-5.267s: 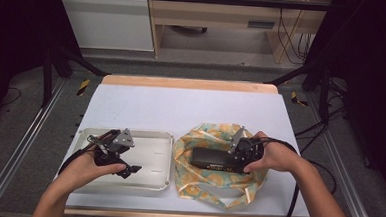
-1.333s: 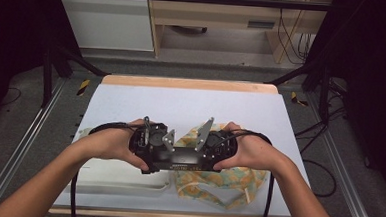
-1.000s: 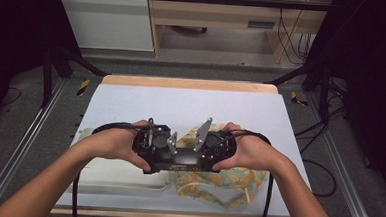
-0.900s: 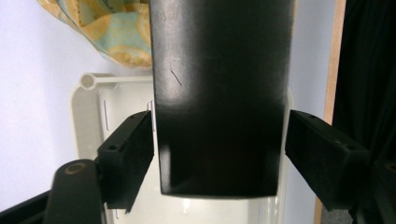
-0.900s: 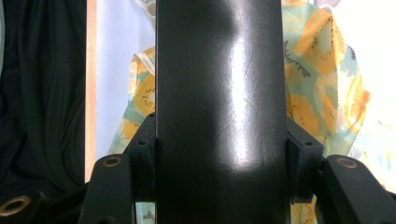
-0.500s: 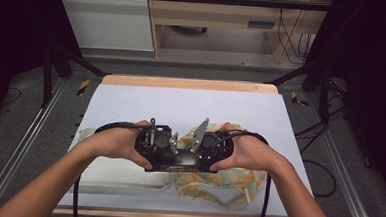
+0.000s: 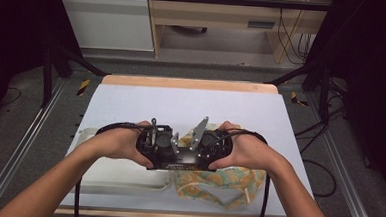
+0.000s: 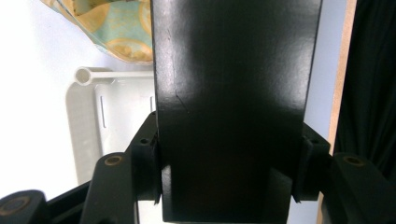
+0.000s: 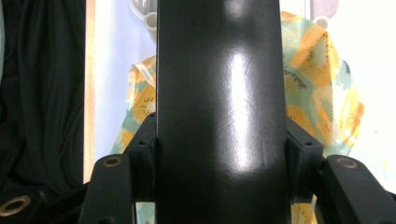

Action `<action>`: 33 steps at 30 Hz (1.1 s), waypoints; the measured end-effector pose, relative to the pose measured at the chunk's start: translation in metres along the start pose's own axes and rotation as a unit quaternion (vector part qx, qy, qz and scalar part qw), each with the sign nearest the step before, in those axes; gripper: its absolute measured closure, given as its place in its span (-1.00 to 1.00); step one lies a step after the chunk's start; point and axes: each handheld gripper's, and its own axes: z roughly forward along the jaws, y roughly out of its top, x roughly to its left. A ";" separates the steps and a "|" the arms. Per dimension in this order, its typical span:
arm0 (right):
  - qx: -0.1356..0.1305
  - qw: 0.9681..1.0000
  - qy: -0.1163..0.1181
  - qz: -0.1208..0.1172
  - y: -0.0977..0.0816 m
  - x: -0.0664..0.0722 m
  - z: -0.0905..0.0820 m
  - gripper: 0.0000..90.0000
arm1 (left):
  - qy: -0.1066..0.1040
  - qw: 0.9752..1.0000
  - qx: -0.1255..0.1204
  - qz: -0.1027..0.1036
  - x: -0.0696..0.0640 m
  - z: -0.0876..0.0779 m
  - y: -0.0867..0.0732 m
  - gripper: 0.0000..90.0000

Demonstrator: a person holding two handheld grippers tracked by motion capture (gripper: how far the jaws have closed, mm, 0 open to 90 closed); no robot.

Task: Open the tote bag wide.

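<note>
Left hand-held gripper [image 7: 155,145] and right hand-held gripper [image 7: 210,145] both clamp one flat black box [image 7: 181,160]; each pair of jaws is closed against its long sides, one gripper at either end. Box is held level above the near half of the desk [image 7: 191,106], over the gap between tray and cloth.

Surroundings: white tray [image 7: 122,177] lies on the desk at near left, partly hidden under the left forearm. Patterned cloth [image 7: 224,183], teal with orange rounds, lies crumpled at near right, touching or just beside the tray's right edge. Grey plates on the grippers stand up and block the middle of the box.

Pose: left hand [image 7: 114,144] and right hand [image 7: 246,151] wrap the gripper bodies, knuckles outward, forearms converging from below.

Box face glossy, with faint scratches [image 8: 233,93]; highlight [image 9: 219,102].
</note>
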 end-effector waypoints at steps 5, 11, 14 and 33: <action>-0.005 1.000 -0.006 0.001 -0.001 0.000 0.000 -0.04 | 0.009 1.000 -0.002 0.001 0.000 0.000 0.000 -0.06; -0.014 1.000 -0.017 -0.002 -0.003 0.002 -0.001 -0.06 | 0.014 1.000 -0.003 0.000 0.000 -0.003 0.000 -0.04; -0.019 1.000 -0.018 0.003 -0.004 0.001 -0.001 -0.09 | 0.015 1.000 -0.006 0.000 0.000 -0.003 -0.001 -0.04; -0.120 0.986 -0.102 0.057 -0.040 0.001 -0.043 -0.86 | 0.018 0.999 -0.029 -0.010 0.015 -0.019 -0.035 -0.04</action>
